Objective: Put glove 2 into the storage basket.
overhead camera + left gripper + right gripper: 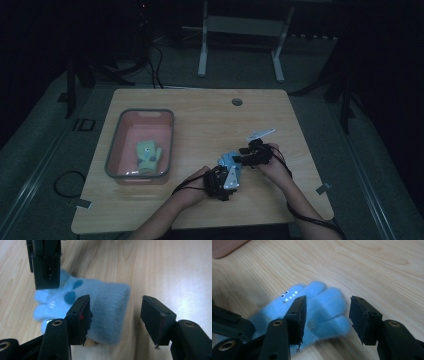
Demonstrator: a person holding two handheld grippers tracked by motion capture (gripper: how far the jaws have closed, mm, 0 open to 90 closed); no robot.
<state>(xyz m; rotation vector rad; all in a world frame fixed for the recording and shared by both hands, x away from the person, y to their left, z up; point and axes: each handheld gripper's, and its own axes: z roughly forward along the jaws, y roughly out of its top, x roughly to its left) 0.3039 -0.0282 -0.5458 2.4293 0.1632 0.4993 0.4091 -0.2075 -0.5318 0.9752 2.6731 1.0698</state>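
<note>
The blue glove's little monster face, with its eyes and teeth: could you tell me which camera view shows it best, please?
The right gripper view: the blue glove lies close, and its white eyes and teeth read clearly. The left gripper view shows the glove's cuff end and dark blue spots, with the face marks faint. The high view shows a small dim blue patch between the grippers.

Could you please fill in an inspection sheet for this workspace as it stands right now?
Surface: wooden table, with a round hole near the far edge.
Job's things: blue glove lies flat on the table, fuzzy, with a small face print.
Clutter: grey-rimmed bin at left, holding a green glove.
Grippers: left gripper is open around the glove's cuff; right gripper is open over its fingers.
Cables: one trails from each gripper; more lie on the floor.
Surroundings: dim room, white frame legs behind the table.
</note>
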